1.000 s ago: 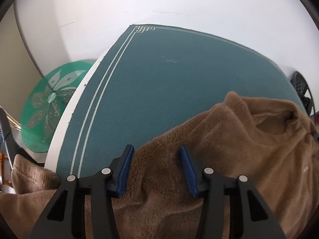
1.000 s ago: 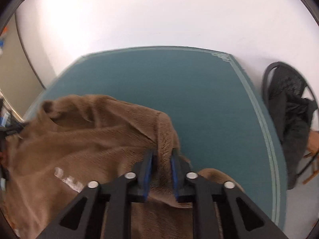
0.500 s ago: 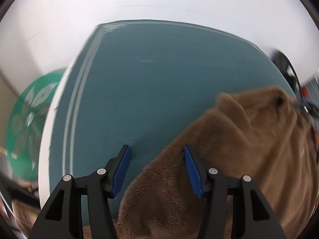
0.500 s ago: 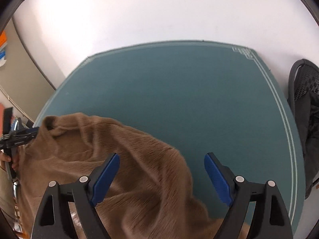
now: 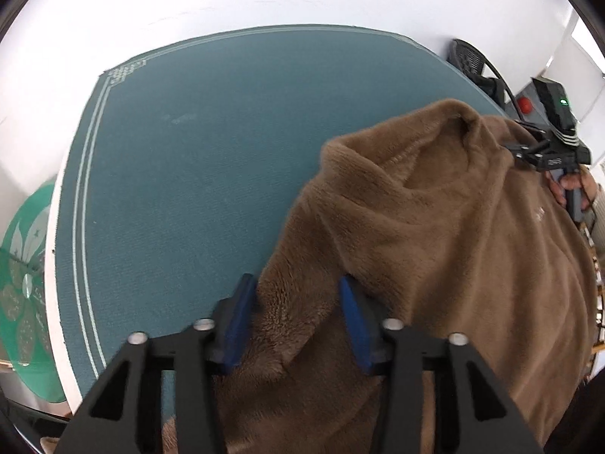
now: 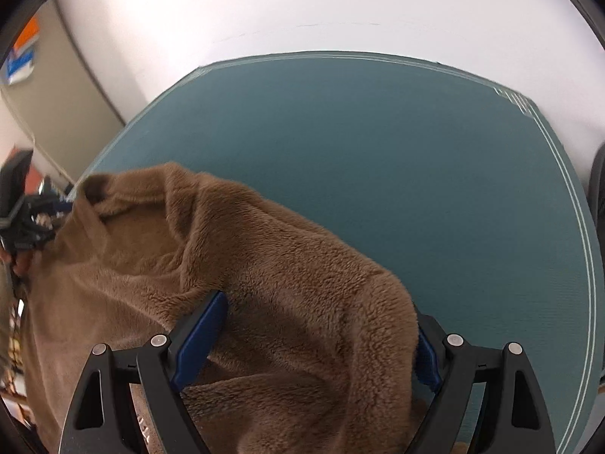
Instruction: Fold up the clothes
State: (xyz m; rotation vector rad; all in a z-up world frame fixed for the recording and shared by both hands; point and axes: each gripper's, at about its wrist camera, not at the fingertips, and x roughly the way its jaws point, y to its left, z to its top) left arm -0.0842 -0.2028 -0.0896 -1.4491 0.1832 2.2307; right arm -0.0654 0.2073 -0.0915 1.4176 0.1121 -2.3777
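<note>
Brown fleece garment [image 5: 435, 249] is bunched on teal-covered bench [image 5: 181, 189], unfolded; left gripper [image 5: 298, 314] jaws closing around a shoulder fold, right gripper [image 6: 314, 333] jaws wide open astride the other; both grips should be matched before spreading flat

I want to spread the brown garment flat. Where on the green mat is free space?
The teal mat is bare from the brown fleece garment to its far white-lined border and both far corners. The near side is crowded: fleece bunches between both tongs.
</note>
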